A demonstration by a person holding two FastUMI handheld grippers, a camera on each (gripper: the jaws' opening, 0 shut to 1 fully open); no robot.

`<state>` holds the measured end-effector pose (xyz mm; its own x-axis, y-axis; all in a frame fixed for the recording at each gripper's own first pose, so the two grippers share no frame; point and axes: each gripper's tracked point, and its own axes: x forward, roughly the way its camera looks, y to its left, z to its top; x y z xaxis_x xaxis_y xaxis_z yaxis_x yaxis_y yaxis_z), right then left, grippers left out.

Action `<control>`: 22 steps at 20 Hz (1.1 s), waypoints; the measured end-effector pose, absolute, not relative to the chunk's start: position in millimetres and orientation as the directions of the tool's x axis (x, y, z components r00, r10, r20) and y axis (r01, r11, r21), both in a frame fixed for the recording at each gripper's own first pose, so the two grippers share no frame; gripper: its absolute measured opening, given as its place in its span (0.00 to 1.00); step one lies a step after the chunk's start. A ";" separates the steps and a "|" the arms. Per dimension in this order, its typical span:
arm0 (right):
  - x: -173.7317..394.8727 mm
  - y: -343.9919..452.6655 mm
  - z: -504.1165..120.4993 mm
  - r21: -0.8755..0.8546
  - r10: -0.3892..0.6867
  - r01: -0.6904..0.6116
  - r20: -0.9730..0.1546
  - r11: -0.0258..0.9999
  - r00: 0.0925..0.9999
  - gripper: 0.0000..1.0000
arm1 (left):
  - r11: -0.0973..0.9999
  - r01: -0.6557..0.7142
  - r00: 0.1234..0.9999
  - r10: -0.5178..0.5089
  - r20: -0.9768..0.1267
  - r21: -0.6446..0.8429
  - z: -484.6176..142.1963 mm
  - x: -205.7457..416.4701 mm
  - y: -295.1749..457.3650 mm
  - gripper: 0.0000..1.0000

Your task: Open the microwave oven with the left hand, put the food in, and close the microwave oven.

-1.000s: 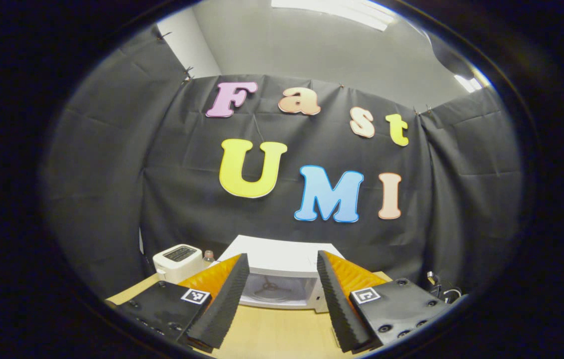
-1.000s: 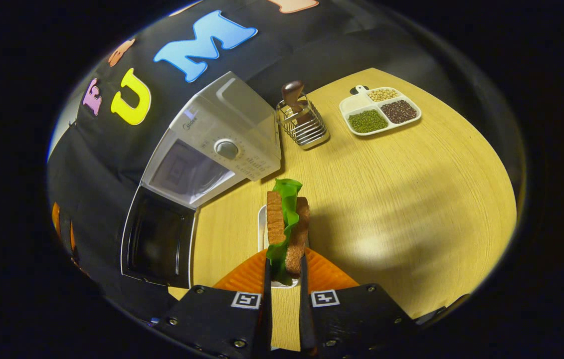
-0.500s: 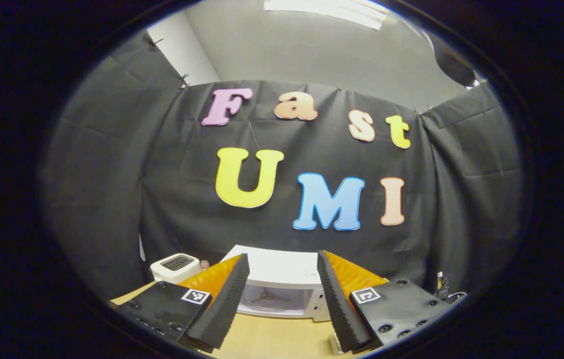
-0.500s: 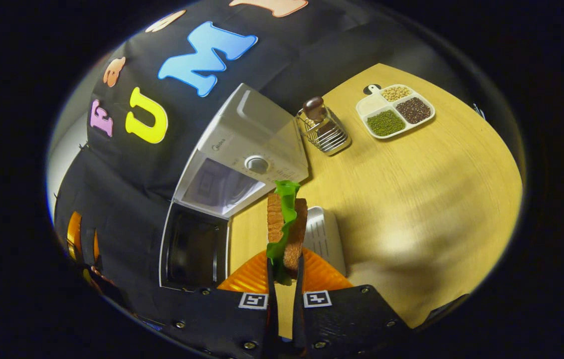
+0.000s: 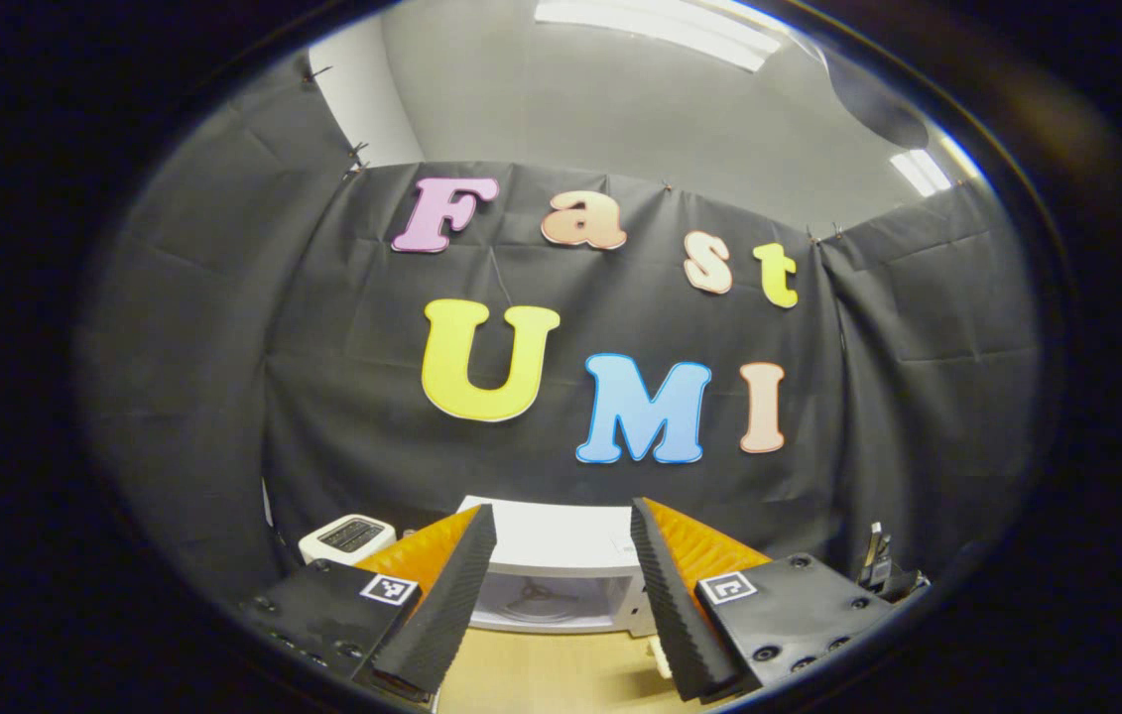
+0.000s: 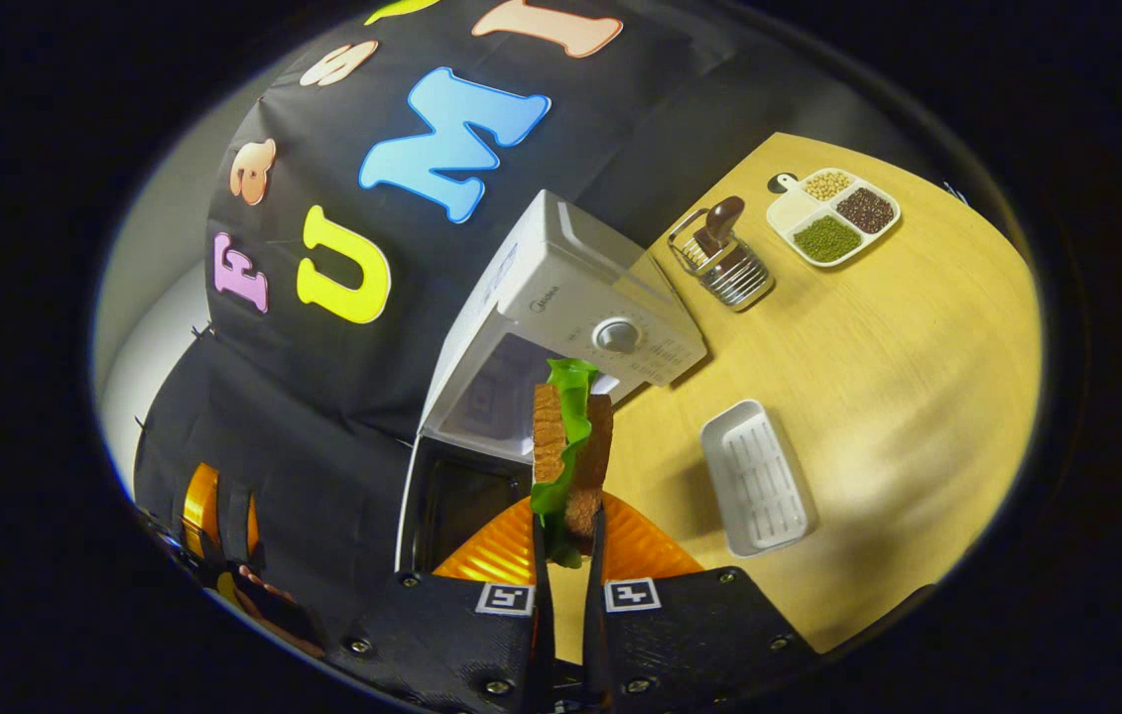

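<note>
Gripping sandwich (image 6: 570, 451) w/ right gripper (image 6: 565, 531), microwave (image 6: 561, 327) door open.

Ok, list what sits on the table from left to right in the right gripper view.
Microwave with its door open → sandwich in the right gripper → white tray → wire rack → divided dish of beans.
</note>
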<state>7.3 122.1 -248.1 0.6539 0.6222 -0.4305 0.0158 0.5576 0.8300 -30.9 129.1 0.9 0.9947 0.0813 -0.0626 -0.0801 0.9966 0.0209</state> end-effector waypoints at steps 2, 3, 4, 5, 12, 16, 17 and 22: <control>7.8 141.6 -239.0 0.859 0.626 0.024 -0.392 0.511 0.674 0.11 | 0.997 -0.078 0.995 0.080 -0.066 0.026 5.3 -37.0 149.9 0.88; 8.8 151.1 -235.2 0.874 0.630 0.029 -0.373 0.486 0.681 0.12 | 0.996 -0.079 0.994 0.081 -0.068 0.029 8.0 -42.1 160.4 0.88; 10.0 159.3 -231.4 0.886 0.633 0.031 -0.354 0.463 0.689 0.11 | 0.996 -0.078 0.994 0.080 -0.069 0.032 11.4 -45.6 168.9 0.90; 12.4 167.2 -228.9 0.896 0.633 0.034 -0.339 0.442 0.696 0.11 | 0.996 -0.082 0.994 0.085 -0.063 0.037 16.2 -50.4 179.0 0.91; 52.0 212.1 -233.7 0.932 0.601 0.067 -0.284 0.356 0.747 0.11 | 0.993 -0.106 0.992 0.109 -0.069 0.049 20.8 -70.0 228.5 0.95; 82.0 230.6 -255.3 0.941 0.579 0.146 -0.305 0.305 0.756 0.11 | 0.991 -0.125 0.989 0.128 -0.078 0.039 20.3 -73.7 245.7 0.97; 87.3 234.2 -261.3 0.941 0.576 0.163 -0.312 0.296 0.756 0.11 | 0.990 -0.132 0.988 0.135 -0.075 0.042 20.5 -76.2 250.2 0.97; 113.4 252.1 -282.6 0.943 0.547 0.221 -0.324 0.248 0.772 0.11 | 0.985 -0.172 0.981 0.172 -0.087 0.014 15.4 -78.7 267.2 0.95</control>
